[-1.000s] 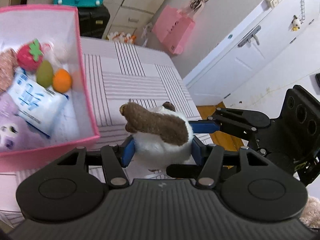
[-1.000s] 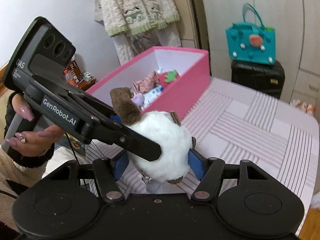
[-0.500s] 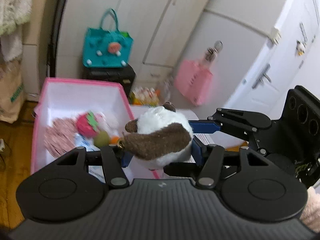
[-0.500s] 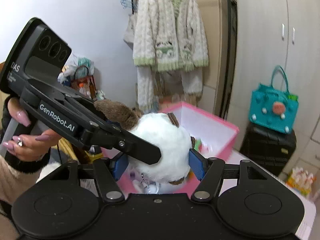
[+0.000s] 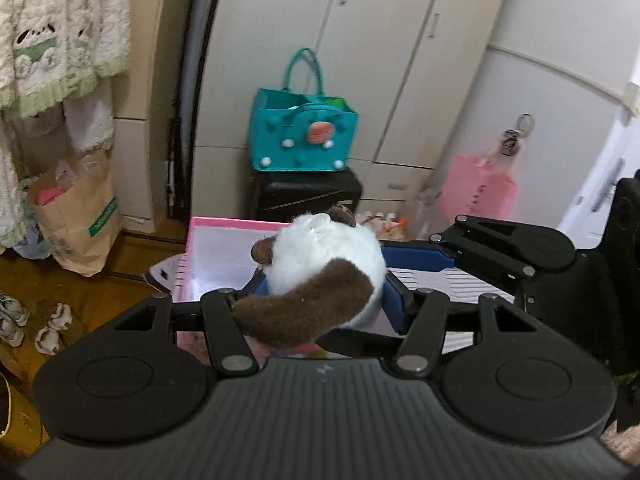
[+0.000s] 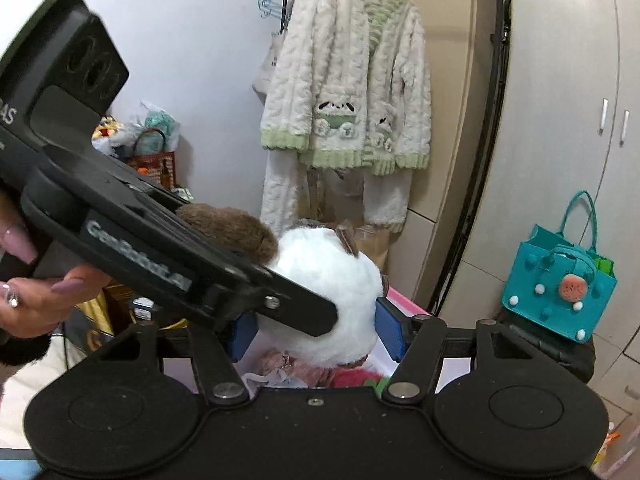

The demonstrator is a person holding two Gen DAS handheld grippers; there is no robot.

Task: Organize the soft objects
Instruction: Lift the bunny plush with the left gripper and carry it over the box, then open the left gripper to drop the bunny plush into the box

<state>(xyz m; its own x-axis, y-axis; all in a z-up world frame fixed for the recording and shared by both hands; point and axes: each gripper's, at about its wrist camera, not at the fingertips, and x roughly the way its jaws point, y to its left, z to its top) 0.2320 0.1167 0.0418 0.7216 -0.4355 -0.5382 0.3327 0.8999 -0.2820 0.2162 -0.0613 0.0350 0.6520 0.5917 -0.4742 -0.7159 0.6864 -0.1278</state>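
- The round white plush toy with a brown furry tail and small brown ears [image 5: 324, 256] hangs in the air above the open pink fabric storage box [image 5: 224, 240], and we hold it from two sides at once.
- Our left gripper [image 5: 326, 294] clamps the toy between its blue pads [image 5: 394, 300], the brown tail drooping over the nearer linkage.
- Our right gripper [image 6: 316, 332] also presses its blue pads [image 6: 390, 328] into the white fur; its jaws have just been closing a little further on the toy.
- In the right wrist view the black body of the left gripper crosses in front of the toy, carried by a hand with long pink nails [image 6: 36, 300].
- Inside the box, just below the toy, we make out pink knitted fabric [image 6: 296, 368] and something red and green, partly hidden.
- The box sits on a white striped tablecloth [image 5: 424, 280].
- Behind it a teal felt tote bag [image 5: 302, 136] rests on a black suitcase [image 5: 304, 196].
- A fluffy white cardigan with green trim [image 6: 348, 80] hangs on the wall.
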